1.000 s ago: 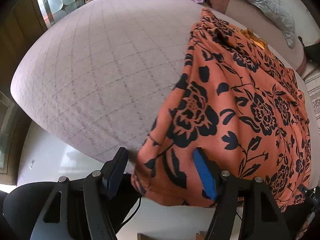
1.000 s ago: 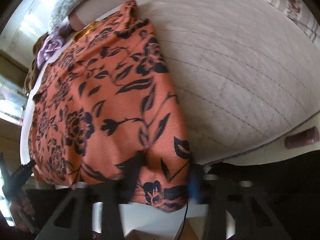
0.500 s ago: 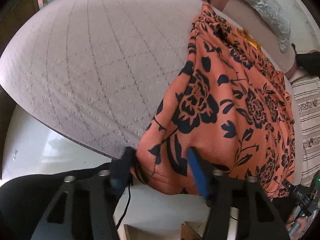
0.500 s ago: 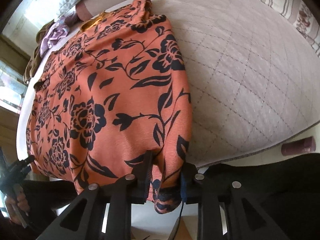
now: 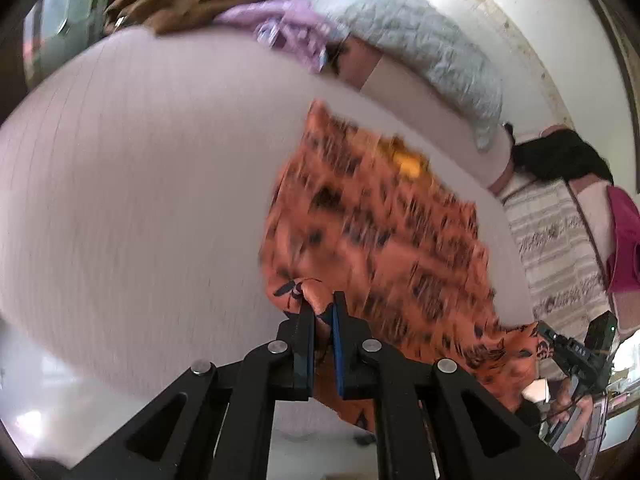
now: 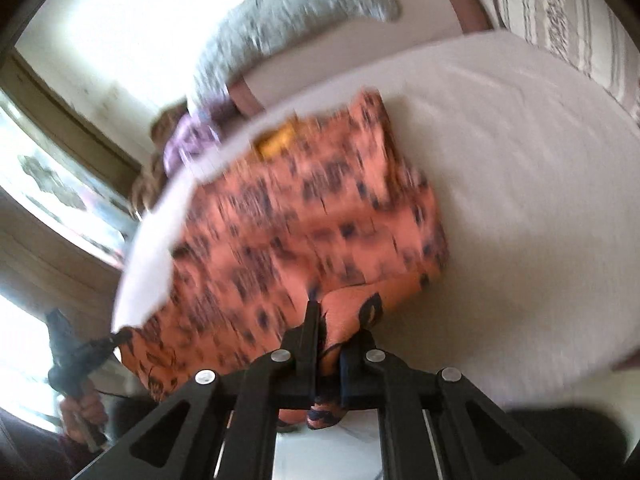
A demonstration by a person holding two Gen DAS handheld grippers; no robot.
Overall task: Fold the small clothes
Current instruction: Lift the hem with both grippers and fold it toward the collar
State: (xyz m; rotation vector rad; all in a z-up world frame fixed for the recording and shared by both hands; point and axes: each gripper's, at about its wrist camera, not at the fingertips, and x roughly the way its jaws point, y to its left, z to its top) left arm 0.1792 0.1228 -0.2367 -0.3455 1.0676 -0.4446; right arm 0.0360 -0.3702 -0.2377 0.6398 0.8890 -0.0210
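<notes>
The bed [image 5: 120,200] carries the orange floral garment [image 5: 380,240], spread flat across it toward the far grey pillow [image 5: 432,52], so no fold is laid yet; you have only taken hold of the near hem. Your left gripper [image 5: 323,312] is clamped on its left near corner, your right gripper [image 6: 328,328] on the right one. A second ago the left jaws stood wide around the hanging hem; now both corners are pinched and lifted off the edge.

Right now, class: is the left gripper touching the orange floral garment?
Touching. The left wrist view shows the left gripper shut on a corner of the orange floral garment.
</notes>
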